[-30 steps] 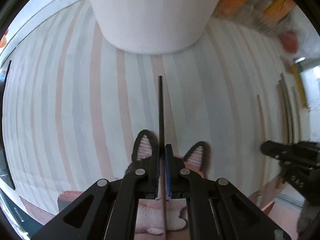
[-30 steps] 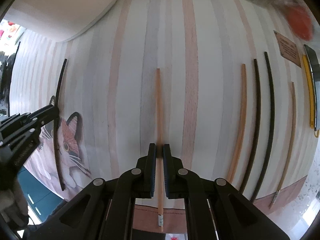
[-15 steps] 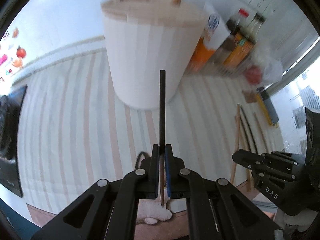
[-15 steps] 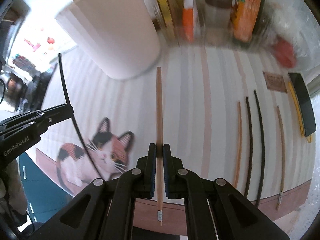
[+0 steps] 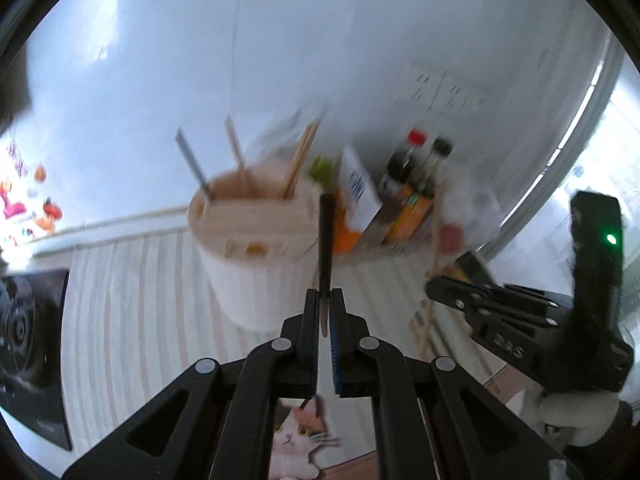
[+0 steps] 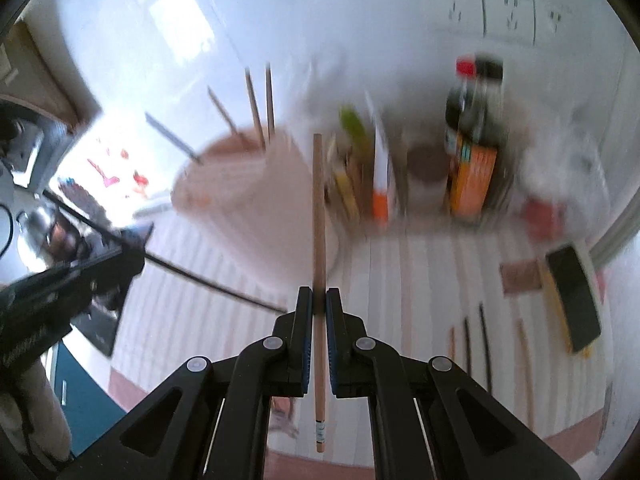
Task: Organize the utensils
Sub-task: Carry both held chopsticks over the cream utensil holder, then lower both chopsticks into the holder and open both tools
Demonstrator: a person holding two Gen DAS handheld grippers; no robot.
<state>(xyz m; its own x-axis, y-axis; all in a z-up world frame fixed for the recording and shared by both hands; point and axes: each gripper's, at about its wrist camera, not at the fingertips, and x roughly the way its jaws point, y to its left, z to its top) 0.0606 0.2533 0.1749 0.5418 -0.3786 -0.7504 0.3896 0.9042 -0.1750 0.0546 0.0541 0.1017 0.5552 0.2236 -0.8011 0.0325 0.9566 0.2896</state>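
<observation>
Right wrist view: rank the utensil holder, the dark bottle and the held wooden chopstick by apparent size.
1. utensil holder, bulkiest
2. dark bottle
3. wooden chopstick in the right tongs: longest, but thin and nearest the camera, so its rank is unsure.

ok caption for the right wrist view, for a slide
Right tongs grip a wooden chopstick near the utensil holder.

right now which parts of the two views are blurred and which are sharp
Left wrist view: the hand-held gripper and black chopstick are fairly sharp; the holder, bottles and wall sockets smear with motion. Right wrist view: the gripper and wooden chopstick are crisp, the holder and bottles streak badly. Both views bend at the edges, with bright window glare.
</observation>
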